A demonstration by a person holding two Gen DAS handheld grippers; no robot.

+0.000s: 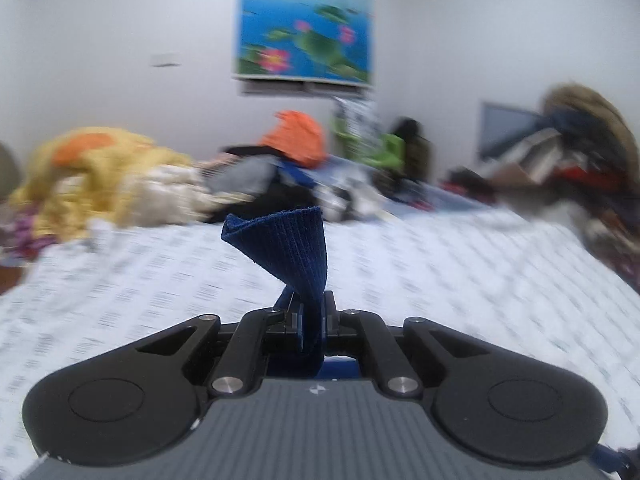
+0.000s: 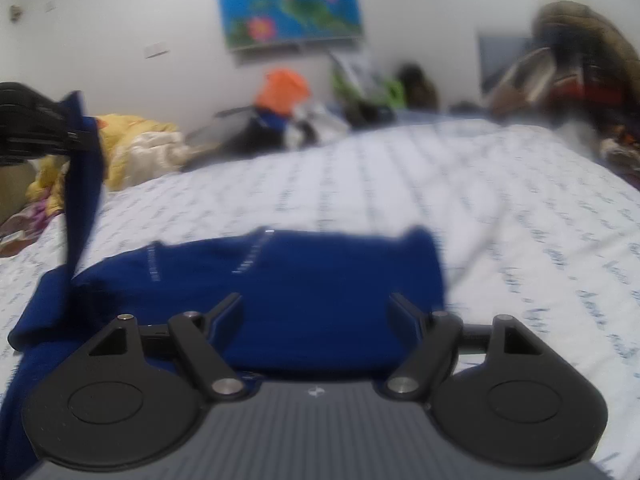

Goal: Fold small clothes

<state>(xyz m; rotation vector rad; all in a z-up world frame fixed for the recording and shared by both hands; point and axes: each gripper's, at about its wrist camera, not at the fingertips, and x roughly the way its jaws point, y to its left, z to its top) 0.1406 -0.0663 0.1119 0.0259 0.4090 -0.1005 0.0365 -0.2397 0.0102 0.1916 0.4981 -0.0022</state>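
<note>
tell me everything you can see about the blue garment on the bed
The blue garment is dark blue, ribbed knit fabric with a faint line of pale marks. Most of it lies flat on the white patterned bedsheet, below the open right gripper. One strip is lifted at its left, clamped in the shut jaws of the left gripper, its free end curling over.

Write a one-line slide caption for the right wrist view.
Open right gripper poised over a dark blue garment on the patterned bedsheet, while the left gripper lifts one end.
</note>
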